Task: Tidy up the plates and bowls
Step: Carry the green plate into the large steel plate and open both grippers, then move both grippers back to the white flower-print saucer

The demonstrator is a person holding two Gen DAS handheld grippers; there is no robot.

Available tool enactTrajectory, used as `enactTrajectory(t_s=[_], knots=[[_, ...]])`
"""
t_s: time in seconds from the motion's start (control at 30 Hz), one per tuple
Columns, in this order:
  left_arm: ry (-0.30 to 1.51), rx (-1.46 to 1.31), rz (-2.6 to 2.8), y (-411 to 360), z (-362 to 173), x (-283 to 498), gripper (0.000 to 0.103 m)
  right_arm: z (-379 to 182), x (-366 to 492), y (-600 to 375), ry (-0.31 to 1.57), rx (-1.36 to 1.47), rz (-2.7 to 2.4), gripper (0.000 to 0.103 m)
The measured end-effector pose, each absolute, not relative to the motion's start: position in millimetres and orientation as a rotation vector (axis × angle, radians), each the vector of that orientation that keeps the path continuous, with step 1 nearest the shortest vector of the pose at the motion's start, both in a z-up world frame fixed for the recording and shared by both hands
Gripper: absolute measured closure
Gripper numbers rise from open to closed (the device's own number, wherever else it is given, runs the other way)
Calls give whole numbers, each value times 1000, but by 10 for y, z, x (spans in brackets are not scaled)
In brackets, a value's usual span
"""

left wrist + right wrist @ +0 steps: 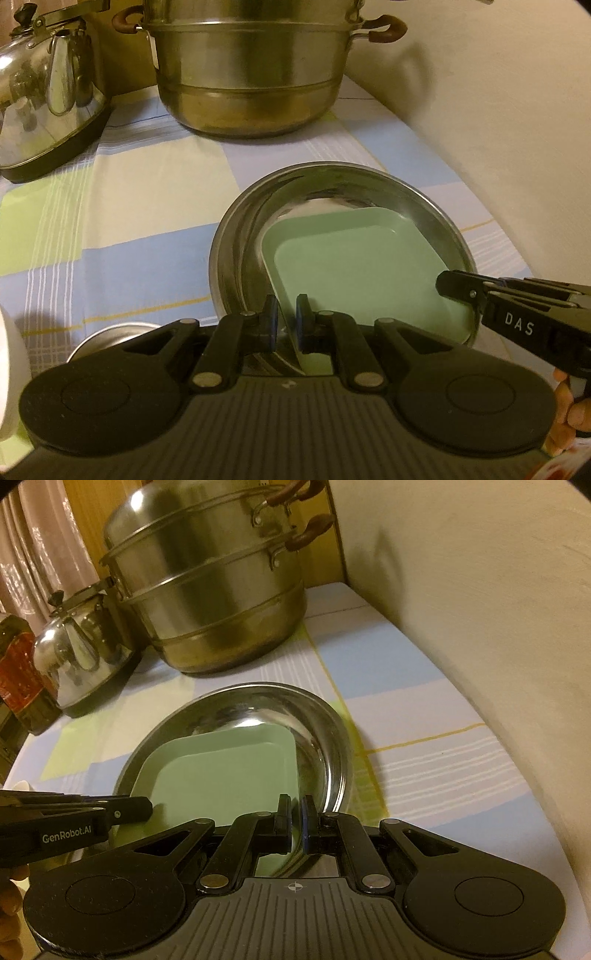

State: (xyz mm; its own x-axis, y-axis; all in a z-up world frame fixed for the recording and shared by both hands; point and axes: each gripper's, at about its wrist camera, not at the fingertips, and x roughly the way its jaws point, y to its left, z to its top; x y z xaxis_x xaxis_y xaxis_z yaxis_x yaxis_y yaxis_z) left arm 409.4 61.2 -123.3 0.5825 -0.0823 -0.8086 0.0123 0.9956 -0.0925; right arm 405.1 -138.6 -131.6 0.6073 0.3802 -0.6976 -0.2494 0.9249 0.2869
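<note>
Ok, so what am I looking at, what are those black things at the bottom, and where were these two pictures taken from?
No robot: a person holds a black two-fingered tool in each hand. Each picture comes from a camera on one tool, looking along its fingers: first the left gripper, then the right gripper. On the checked cloth stand a steamer pot, a kettle and a steel dish with a green square plate inside. Both tools seem closed on that plate's near edge.
</note>
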Motion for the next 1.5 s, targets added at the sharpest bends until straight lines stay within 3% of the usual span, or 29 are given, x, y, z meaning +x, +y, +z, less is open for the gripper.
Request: enactTrajectory(t_s=[0.53,0.63,1.03,1.23,1.5], knots=[[995,-74,-38,620,-1339,4254,91,-1394,4221,-1328,849,162,350,97],[990,-71,-32,613,-1303,4255,83,-1360,4233,-1346,843,169,345,97],[926,-76,-57,591,-900,3903,83,-1066,3996,-1578,790,244,345,95],[907,-80,-58,572,-723,3547,83,-852,3684,-1742,746,279,351,66],[877,-105,-26,529,-524,2921,78,-592,3114,-1963,711,322,383,60]])
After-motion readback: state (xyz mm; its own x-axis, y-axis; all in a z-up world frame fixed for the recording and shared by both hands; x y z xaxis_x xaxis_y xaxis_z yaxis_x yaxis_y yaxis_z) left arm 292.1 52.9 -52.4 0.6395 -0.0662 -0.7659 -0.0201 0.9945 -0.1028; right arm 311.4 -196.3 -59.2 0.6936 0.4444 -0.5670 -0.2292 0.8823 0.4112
